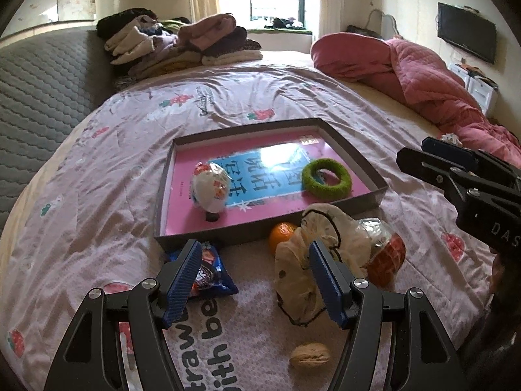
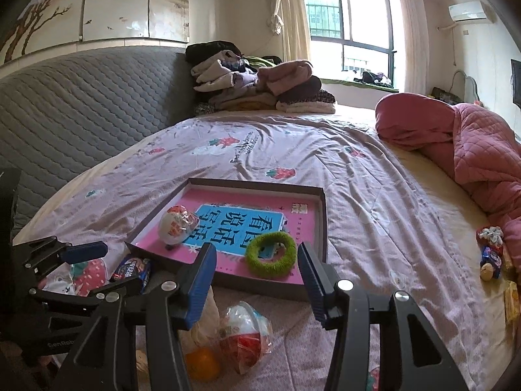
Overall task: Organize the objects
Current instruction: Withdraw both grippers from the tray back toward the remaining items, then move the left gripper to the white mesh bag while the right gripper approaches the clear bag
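The left gripper [image 1: 254,280] is showing two black angular finger arms with triangular cut-outs, each one carrying a ribbed blue pad [image 1: 183,280] on its inner face and round silver screw heads [image 1: 359,282] at the joints behind the pads. The right gripper [image 2: 257,283] is wearing the same black frame, blue ribbed pads [image 2: 312,282] and silver screws [image 2: 343,284]. Seen from the left camera, its black body is bearing pale lettering [image 1: 504,233] behind the fingers.
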